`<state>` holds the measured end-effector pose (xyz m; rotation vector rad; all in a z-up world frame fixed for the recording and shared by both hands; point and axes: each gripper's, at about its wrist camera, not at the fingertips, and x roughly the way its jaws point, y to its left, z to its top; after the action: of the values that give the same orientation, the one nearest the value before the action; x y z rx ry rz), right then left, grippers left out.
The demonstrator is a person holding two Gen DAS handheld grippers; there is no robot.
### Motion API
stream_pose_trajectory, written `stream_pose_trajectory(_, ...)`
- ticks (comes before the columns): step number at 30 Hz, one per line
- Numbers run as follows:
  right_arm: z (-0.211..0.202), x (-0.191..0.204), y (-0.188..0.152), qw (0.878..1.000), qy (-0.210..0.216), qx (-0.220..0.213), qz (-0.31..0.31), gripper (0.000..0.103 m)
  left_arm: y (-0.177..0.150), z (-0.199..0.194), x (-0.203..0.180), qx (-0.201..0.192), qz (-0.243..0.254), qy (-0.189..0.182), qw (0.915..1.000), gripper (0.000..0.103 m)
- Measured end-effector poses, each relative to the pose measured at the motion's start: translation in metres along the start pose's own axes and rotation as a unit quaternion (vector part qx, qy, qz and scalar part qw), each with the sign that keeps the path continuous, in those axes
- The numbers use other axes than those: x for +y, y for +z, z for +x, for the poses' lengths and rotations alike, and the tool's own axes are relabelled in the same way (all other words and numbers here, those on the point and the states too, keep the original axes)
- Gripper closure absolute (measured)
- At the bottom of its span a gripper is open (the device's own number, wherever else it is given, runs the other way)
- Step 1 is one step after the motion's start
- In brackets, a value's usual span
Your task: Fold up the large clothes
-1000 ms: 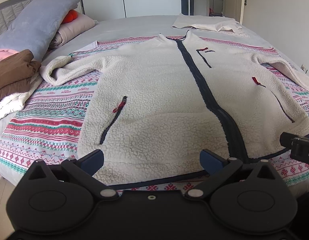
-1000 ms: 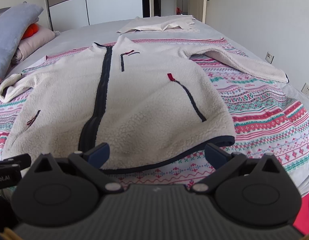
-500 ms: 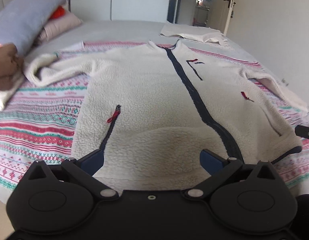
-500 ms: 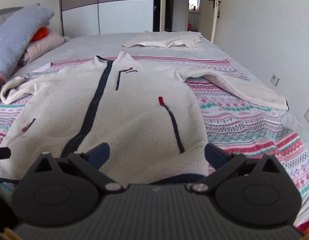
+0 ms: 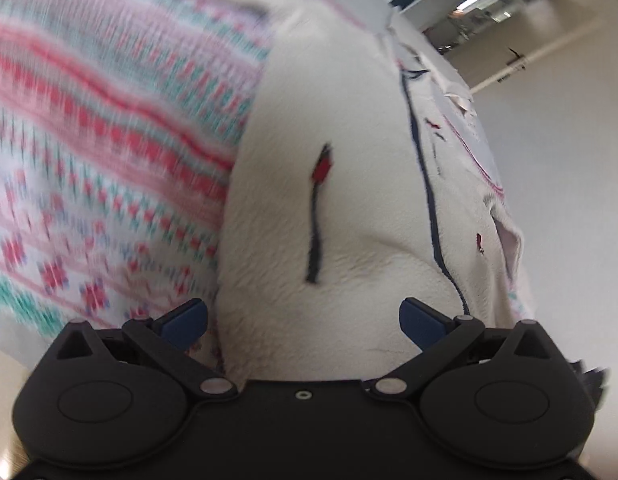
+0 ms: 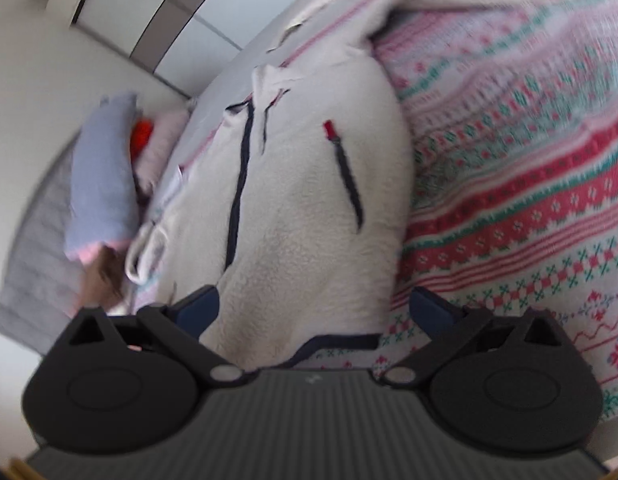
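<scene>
Left wrist view: the left tongs (image 5: 303, 318) stand wide open, the two blue fingertips (image 5: 185, 319) well apart, with nothing gripped between them. The cream fleece jacket (image 5: 349, 208) lies spread on the bed, front side up, and its lower hem area fills the gap between the fingertips, close to the tong body; whether the fabric touches the fingertips cannot be determined. The dark centre zipper (image 5: 429, 184) runs away from the camera toward the collar, and a pocket zipper with a red pull (image 5: 319, 208) sits left of it. The patterned blanket (image 5: 89, 160), striped in red, green and white, lies under the jacket and shows to the left; this view is tilted and blurred. Right wrist view: the right tongs (image 6: 313, 310) are likewise fully spread and hold nothing. The jacket's bottom right corner, edged by the dark hem band (image 6: 337, 342), sits between the fingertips, with the left fingertip (image 6: 199, 310) beside or over the fleece and the right one over the blanket (image 6: 529, 200). A second pocket zipper with a red pull (image 6: 345, 172) runs up the panel. At the far left a grey-blue pillow (image 6: 101, 172) rests at the head of the bed, with an orange item (image 6: 143, 136) and a pink pillow (image 6: 161, 148) beside it.
</scene>
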<state>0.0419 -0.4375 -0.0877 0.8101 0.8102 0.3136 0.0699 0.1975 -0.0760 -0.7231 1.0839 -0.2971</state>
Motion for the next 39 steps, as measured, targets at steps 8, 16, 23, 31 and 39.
stream_pose_trajectory(8, 0.029, -0.063, 0.007, 0.984, 0.108, 0.002, 0.145, 0.031, -0.010, 0.003, 0.011, 0.000, -0.042, -0.057, 0.9975, 0.026)
stream_pose_trajectory(16, 0.048, -0.058, 0.001, 0.981, 0.107, -0.018, 0.161, 0.092, -0.013, -0.012, -0.001, -0.034, -0.029, -0.064, 0.9969, 0.084)
stream_pose_trajectory(23, -0.010, 0.002, -0.013, 0.994, 0.075, -0.062, 0.046, 0.094, -0.019, -0.071, -0.031, -0.093, 0.051, -0.053, 0.9929, 0.085)
stream_pose_trajectory(31, 0.039, 0.000, -0.039, 0.993, -0.110, 0.018, -0.043, 0.090, -0.035, -0.019, -0.038, 0.001, 0.181, 0.140, 0.9735, 0.070)
stream_pose_trajectory(39, 0.000, 0.003, -0.017, 0.985, -0.150, -0.022, -0.080, 0.023, -0.031, -0.040, -0.074, -0.076, 0.233, 0.199, 0.9489, 0.021)
